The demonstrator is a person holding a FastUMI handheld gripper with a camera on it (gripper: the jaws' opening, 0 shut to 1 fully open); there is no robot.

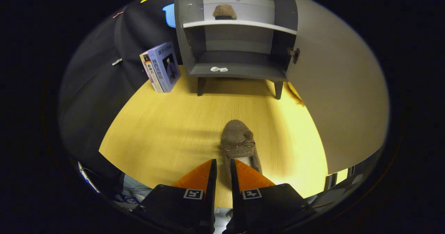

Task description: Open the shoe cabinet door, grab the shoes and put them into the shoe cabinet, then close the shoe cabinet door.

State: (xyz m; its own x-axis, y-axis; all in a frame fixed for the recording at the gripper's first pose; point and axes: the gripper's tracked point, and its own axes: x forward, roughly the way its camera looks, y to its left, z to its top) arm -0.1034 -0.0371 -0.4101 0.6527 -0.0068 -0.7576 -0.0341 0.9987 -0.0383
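Brown and fuzzy, the slipper lies on the yellow wood-grain table with its toe pointing toward the shoe cabinet at twelve o'clock. We see a thin bow across its upper. Our gripper is drawn in narrow, and its two fingers sit either side of the near edge of the slipper's left wall; the strip of fabric shows in the slim gap between them, and we take it as pinched, both fingers pressing on it.

At twelve o'clock, beyond the slipper, the grey shoe cabinet stands on short dark legs with its door swung wide open toward two and three o'clock, a small latch showing at the door's hinge side. On the cabinet's upper white shelf we see a second slipper, the same brown fuzzy kind, set near the middle. The lower compartment holds only a small white scrap near its front lip.

At ten o'clock, just left of the cabinet, two books stand upright on the table, leaning against the dark cloth wall behind them. At seven o'clock, below the table edge, we make out some cables, too dim to tell more.
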